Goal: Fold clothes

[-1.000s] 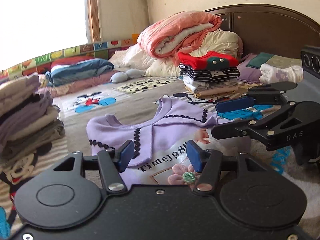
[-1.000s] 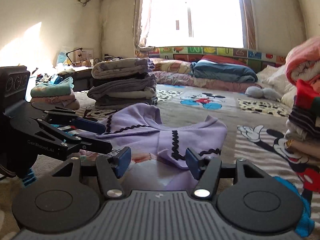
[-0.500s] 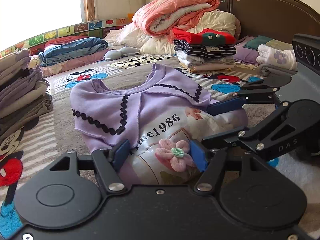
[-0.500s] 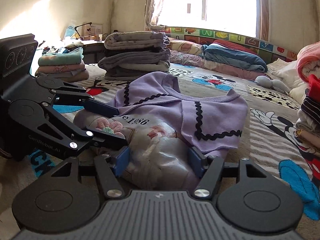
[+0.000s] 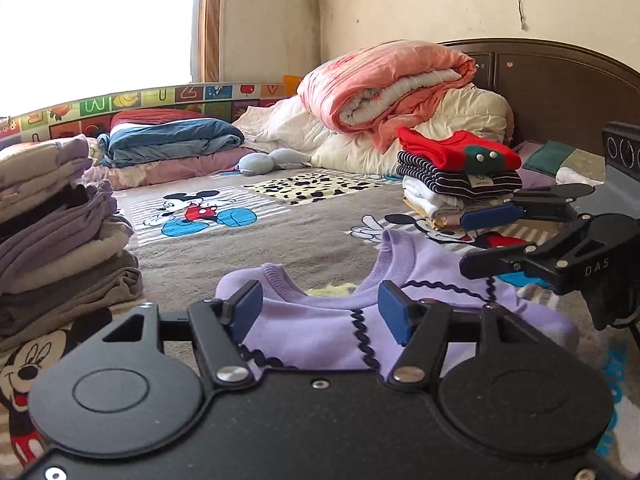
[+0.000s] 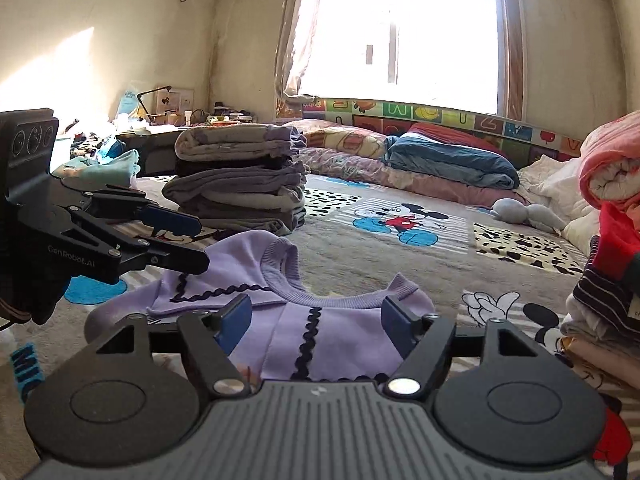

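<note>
Lilac sweater (image 5: 340,336) lies flat beneath both parted hand-held grippers (image 5: 320,314).

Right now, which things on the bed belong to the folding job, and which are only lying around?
Part of the job:
- purple sweater
- left claw, open
- right claw, open, jaws have just been opening
- grey stack of folded clothes
- stack with a red top

Just lying about:
- pink quilt
- blue blanket
- soft toy

lilac sweater (image 5: 320,320) with dark wavy trim lies folded, neckline up, on the bed
</note>
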The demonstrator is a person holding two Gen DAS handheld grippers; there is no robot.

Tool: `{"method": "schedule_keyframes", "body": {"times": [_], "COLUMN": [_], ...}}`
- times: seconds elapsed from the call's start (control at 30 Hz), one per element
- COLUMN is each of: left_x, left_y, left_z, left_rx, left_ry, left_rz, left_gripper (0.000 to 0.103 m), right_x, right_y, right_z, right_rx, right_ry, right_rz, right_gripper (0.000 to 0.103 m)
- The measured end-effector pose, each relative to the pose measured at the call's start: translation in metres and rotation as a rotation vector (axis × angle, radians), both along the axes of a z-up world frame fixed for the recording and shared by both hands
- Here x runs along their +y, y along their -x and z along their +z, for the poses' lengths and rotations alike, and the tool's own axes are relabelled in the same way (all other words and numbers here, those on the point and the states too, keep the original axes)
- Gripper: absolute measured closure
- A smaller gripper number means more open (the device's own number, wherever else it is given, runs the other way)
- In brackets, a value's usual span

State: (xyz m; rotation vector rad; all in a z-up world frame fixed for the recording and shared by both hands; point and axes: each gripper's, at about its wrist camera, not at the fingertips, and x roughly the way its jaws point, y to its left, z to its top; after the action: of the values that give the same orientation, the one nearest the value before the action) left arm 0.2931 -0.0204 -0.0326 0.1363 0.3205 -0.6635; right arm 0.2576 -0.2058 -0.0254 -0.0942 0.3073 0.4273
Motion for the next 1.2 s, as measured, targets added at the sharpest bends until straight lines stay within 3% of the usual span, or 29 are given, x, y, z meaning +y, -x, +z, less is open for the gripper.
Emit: {"method": "schedule_keyframes", "body": {"times": [0.23, 0.4, 0.63, 0.83, 1.0, 1.07, 1.13, 1.2], "left_x": [0.001, -0.009, -0.007, -0.007, -0.013, -0.016, -0.015, -0.004], "left_y": [-0.042, -0.043, -0.054, -0.055, -0.055, -0.050, -0.036, -0.014], "left_z": [-0.019, -0.029, -0.039, -0.041, -0.043, -0.041, -0.032, -0.022], "left_rx": [0.097, 0.126, 0.213, 0.237, 0.244, 0.207, 0.126, 0.074], "left_ry": [0.041, -0.010, 0.009, 0.002, -0.024, -0.051, -0.065, -0.026], "left_rz": [-0.053, -0.079, -0.101, -0.103, -0.101, -0.088, -0.049, 0.036], "left_gripper": [0.037, 0.031, 0.029, 0.029, 0.028, 0.026, 0.024, 0.020], "right_x": [-0.016, -0.021, -0.023, -0.025, -0.021, -0.021, -0.020, -0.021], "right_y": [-0.053, -0.074, -0.085, -0.093, -0.093, -0.093, -0.087, -0.069], "right_z": [-0.013, -0.031, -0.045, -0.050, -0.054, -0.053, -0.050, -0.040], "right_rx": [-0.005, 0.097, 0.206, 0.273, 0.295, 0.293, 0.261, 0.154], "right_ry": [-0.021, -0.081, -0.120, -0.151, -0.127, -0.130, -0.119, -0.105], "right_rz": [0.080, 0.110, 0.141, 0.161, 0.166, 0.161, 0.143, 0.075], "right_gripper": [0.025, 0.021, 0.016, 0.015, 0.015, 0.015, 0.015, 0.017]}}
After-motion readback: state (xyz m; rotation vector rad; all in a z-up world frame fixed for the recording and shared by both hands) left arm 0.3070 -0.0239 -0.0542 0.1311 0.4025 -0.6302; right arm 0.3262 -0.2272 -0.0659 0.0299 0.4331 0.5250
